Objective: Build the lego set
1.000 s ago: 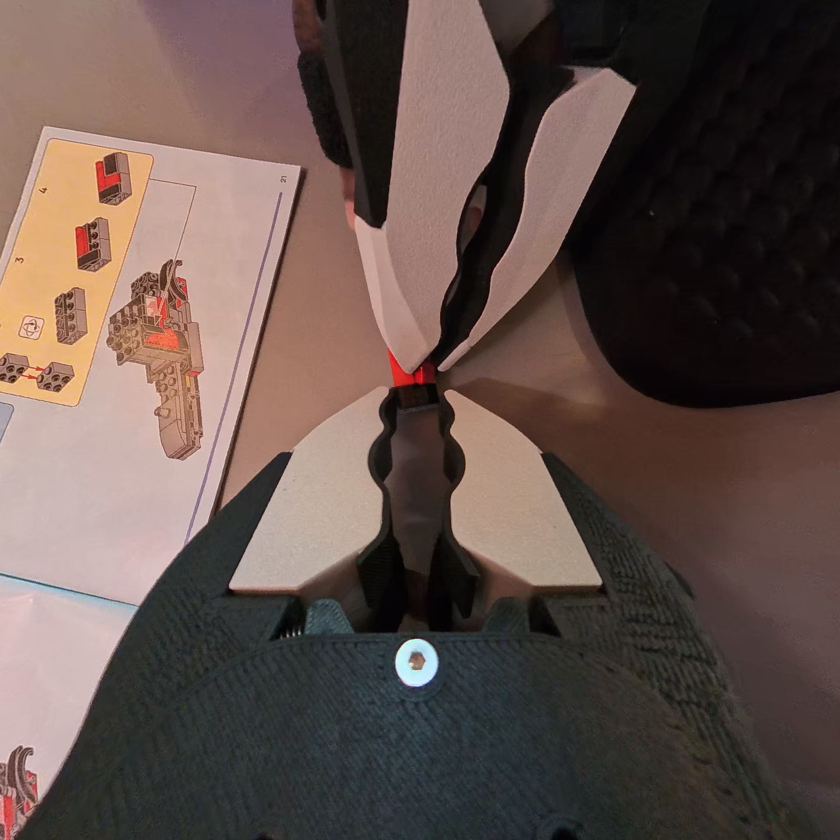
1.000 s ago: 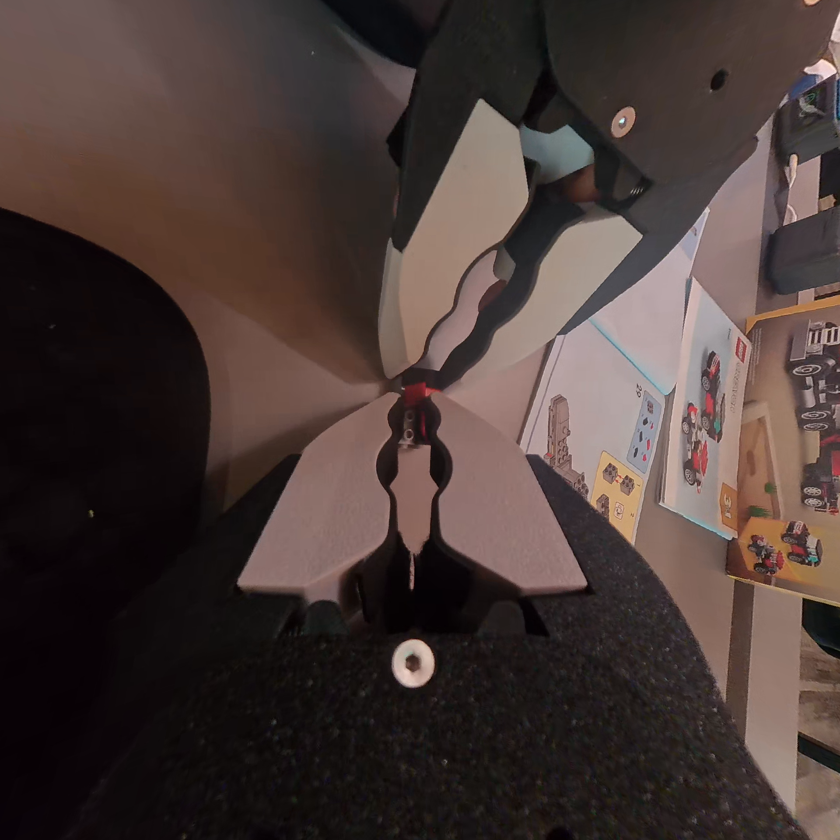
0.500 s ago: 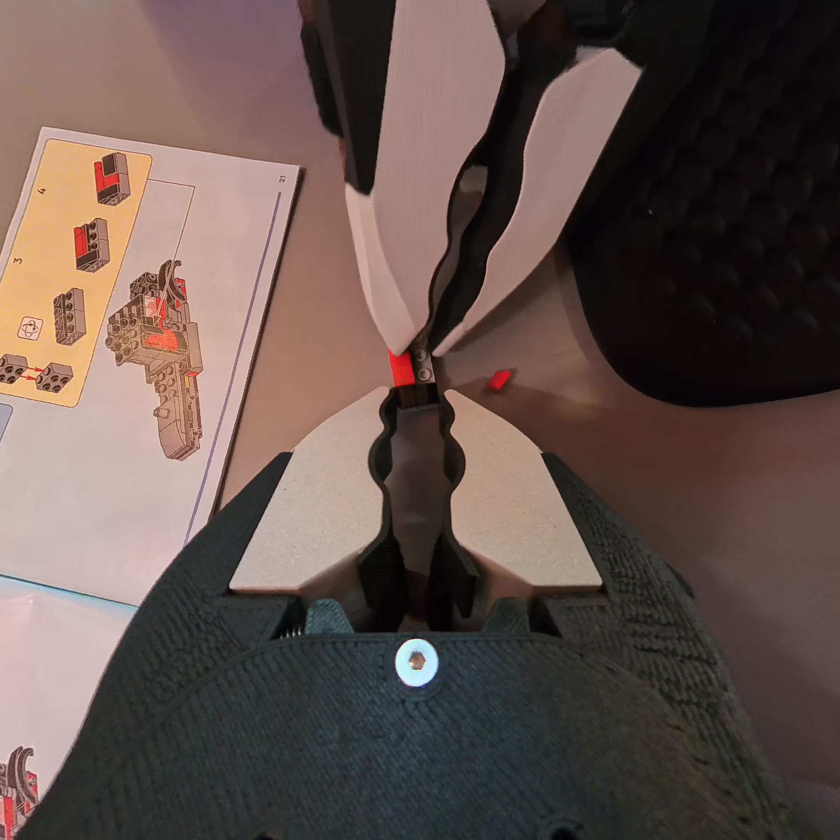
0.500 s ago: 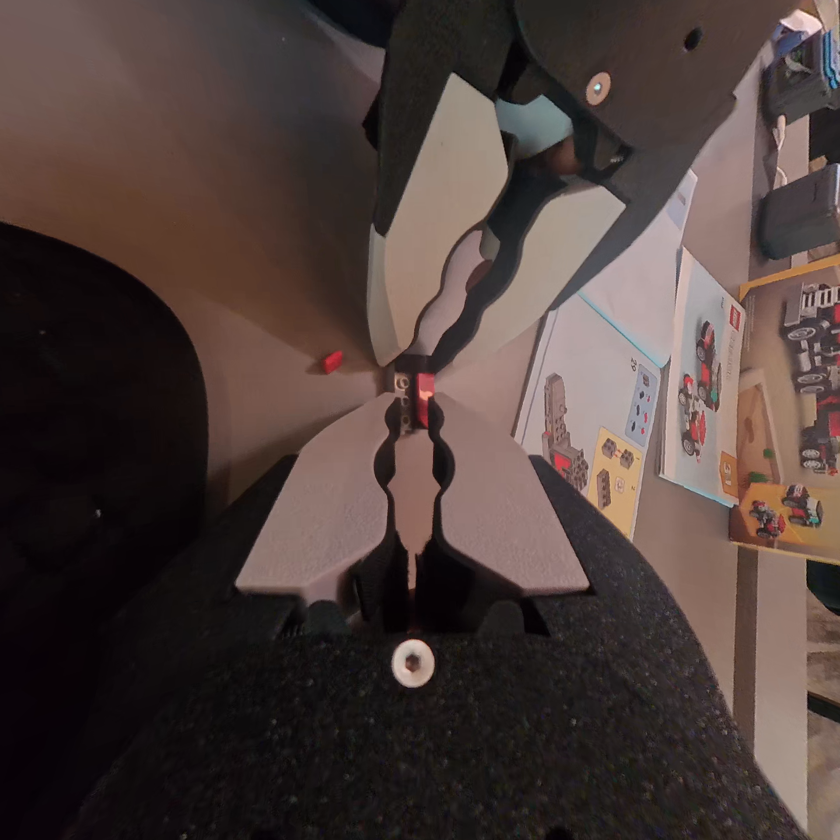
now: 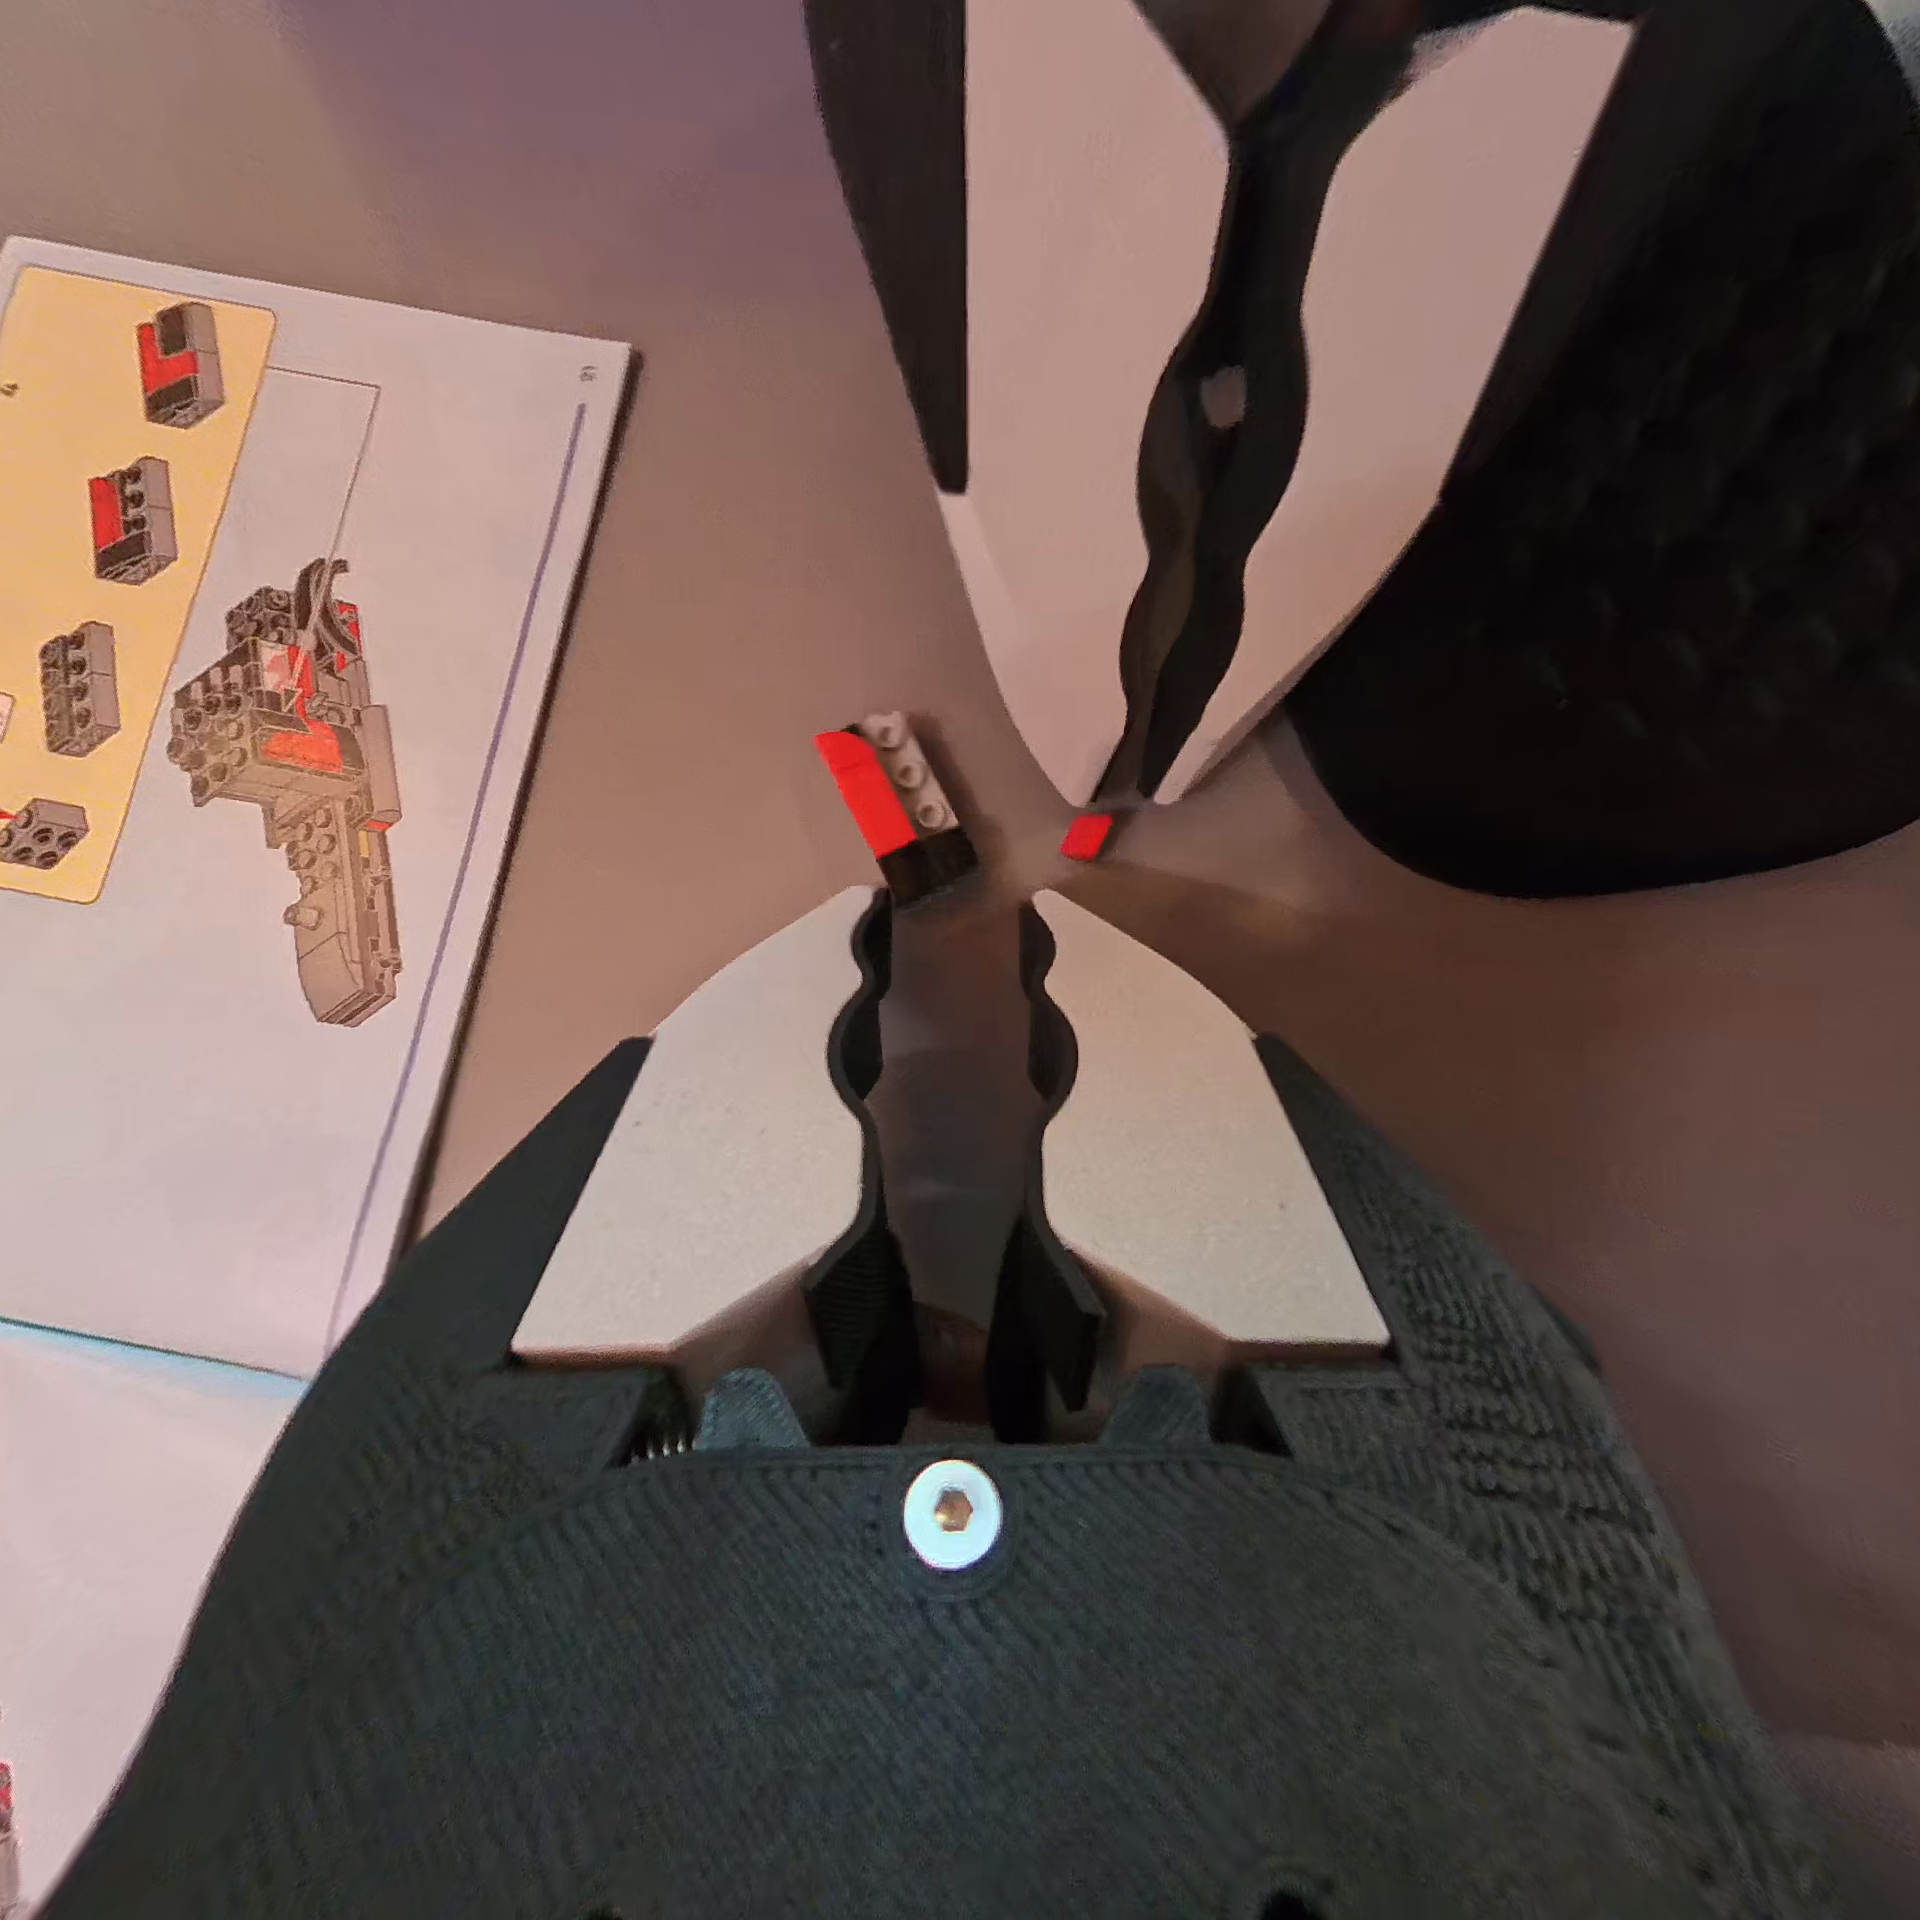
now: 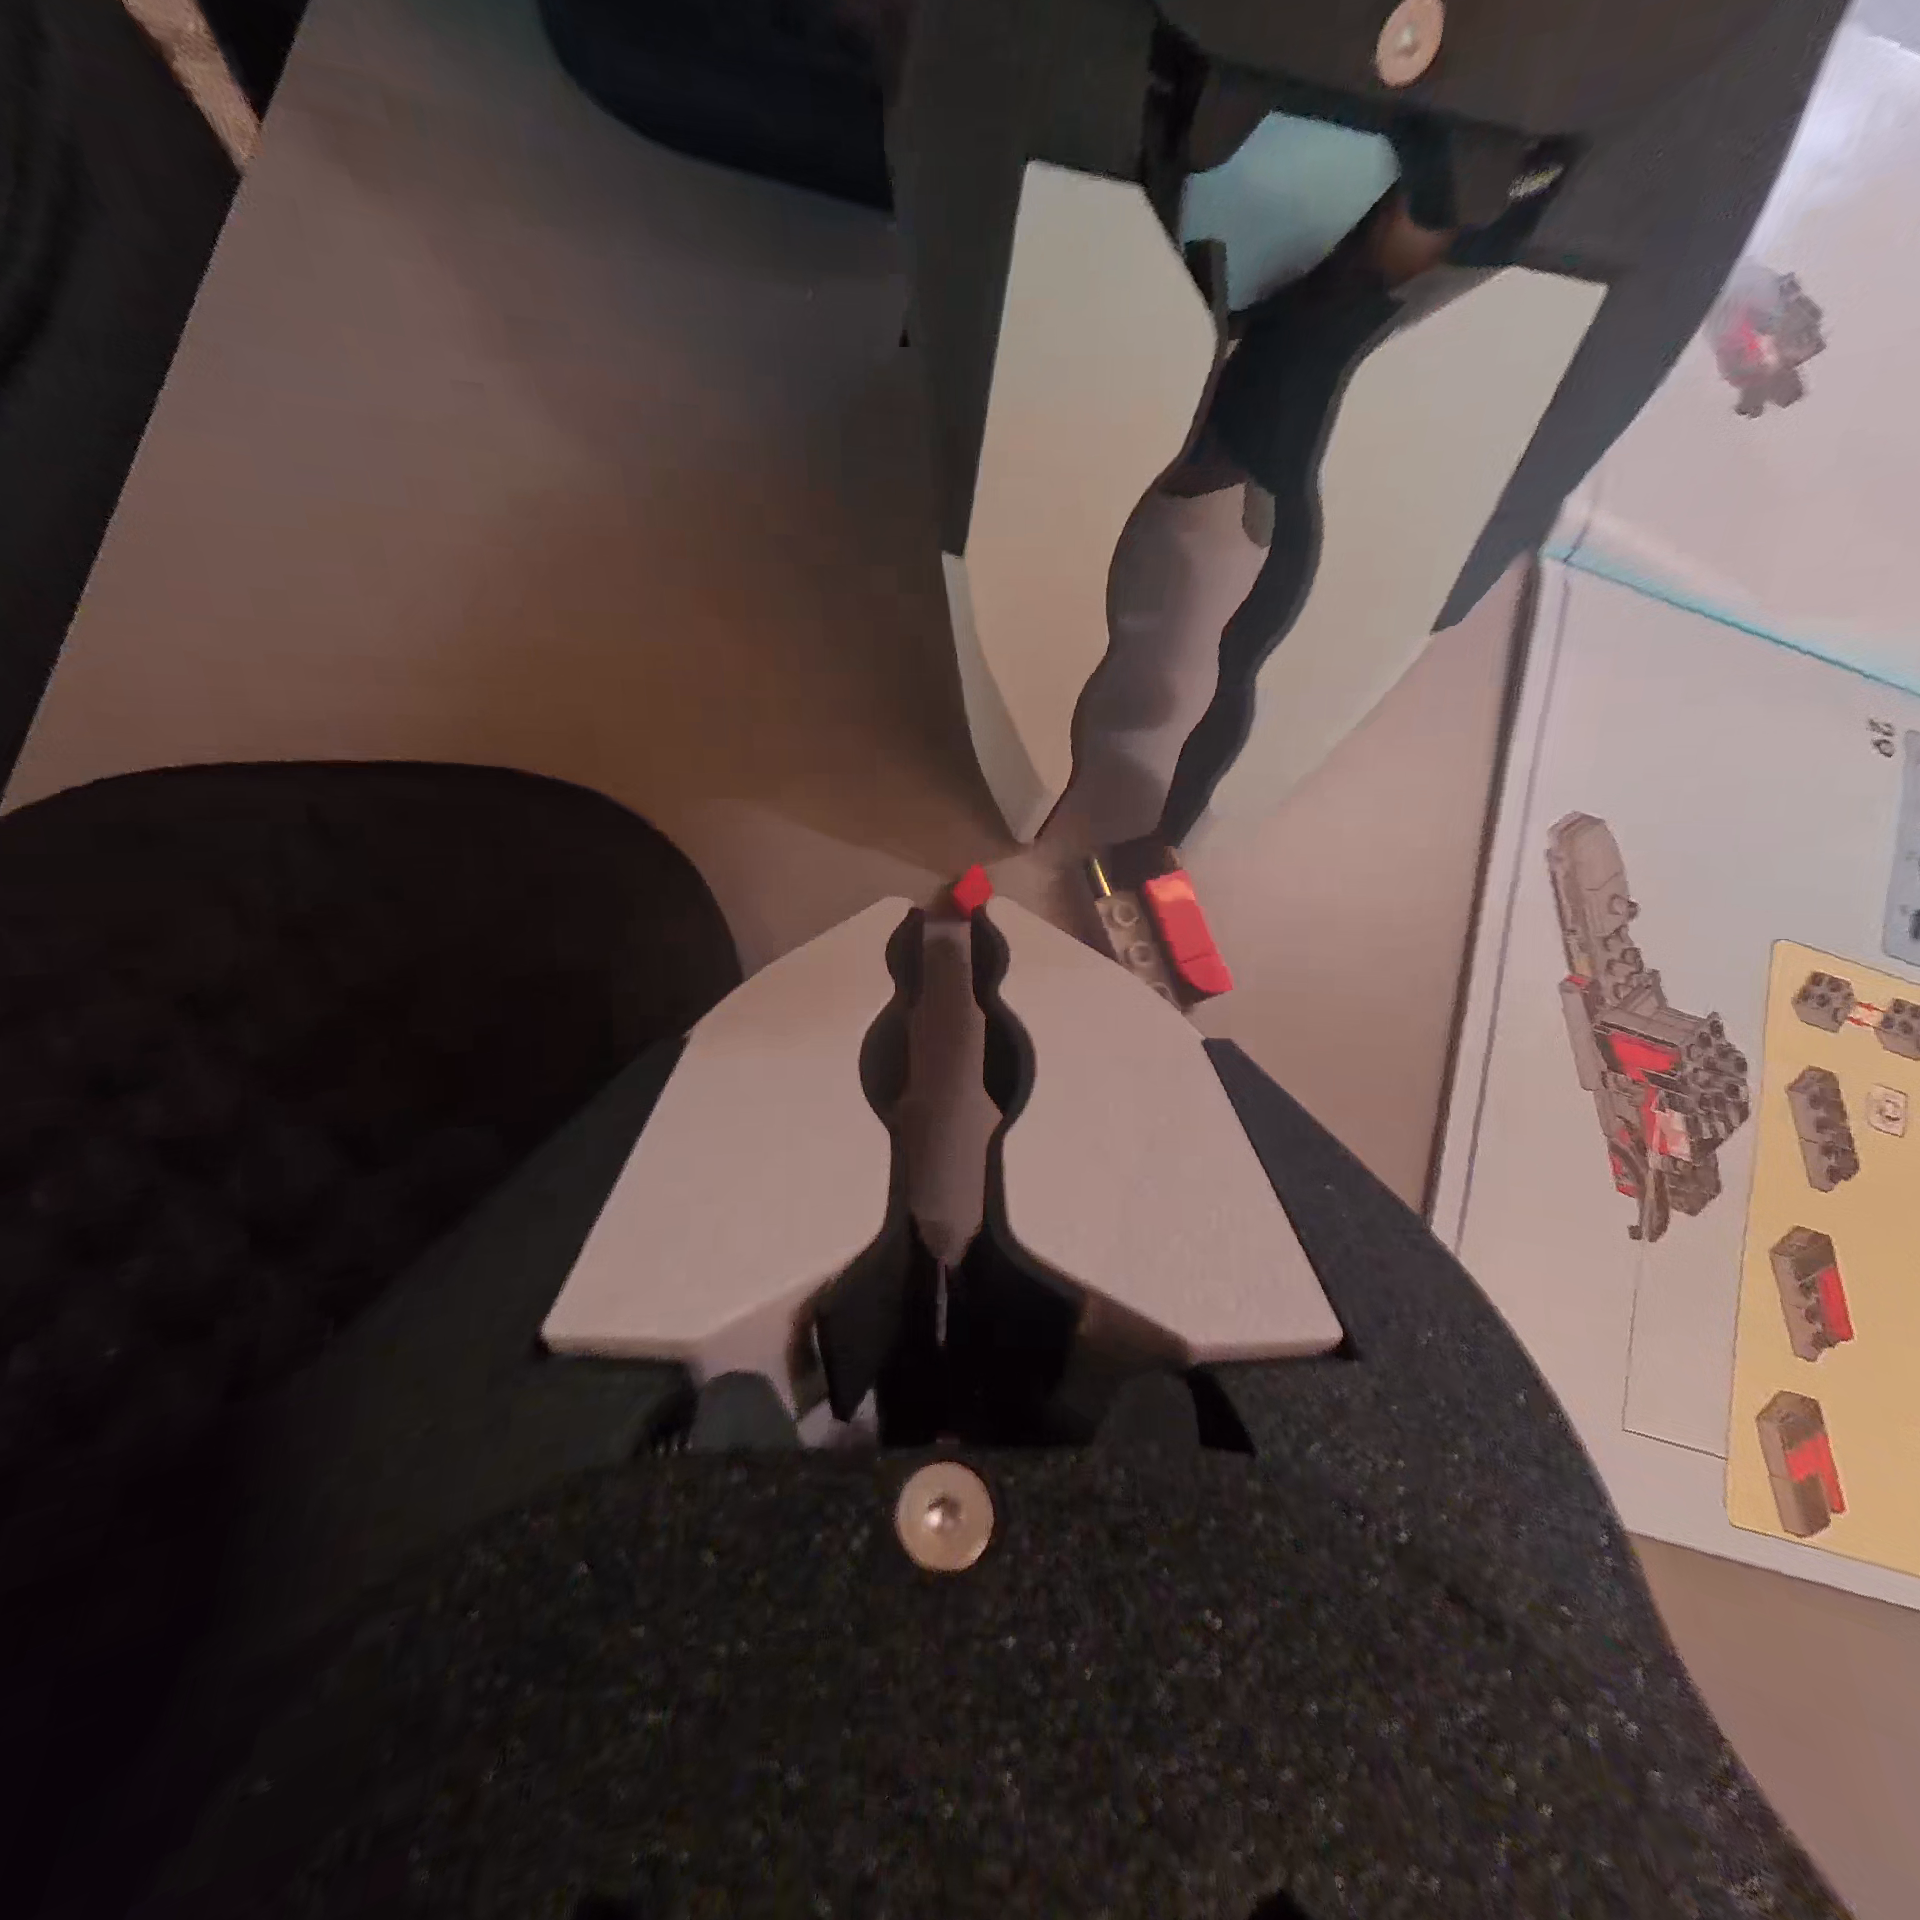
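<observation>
A small assembly (image 5: 899,805) of red, grey and black bricks lies loose on the table, just ahead of my left gripper's left fingertip; it also shows in the right wrist view (image 6: 1158,930). My left gripper (image 5: 954,902) is open and empty, and shows from the top in the right wrist view (image 6: 1107,842). A tiny red piece (image 5: 1086,834) lies on the table beside the assembly. My right gripper (image 6: 949,914) has its tips together right at this piece (image 6: 971,888). It comes down from the top in the left wrist view (image 5: 1130,795). I cannot see a grip on the piece.
An open instruction booklet (image 5: 260,727) lies on the table left of the left gripper and also shows in the right wrist view (image 6: 1714,1039). A large black rounded object (image 5: 1662,520) sits close behind the right gripper and shows again in its own view (image 6: 312,1039). The tips of both grippers are at nearly the same place.
The tiny red piece came off and fell to the table. Both grippers let go of the assembly, which now lies on the table. The left gripper opened; the right moved to the red piece.
</observation>
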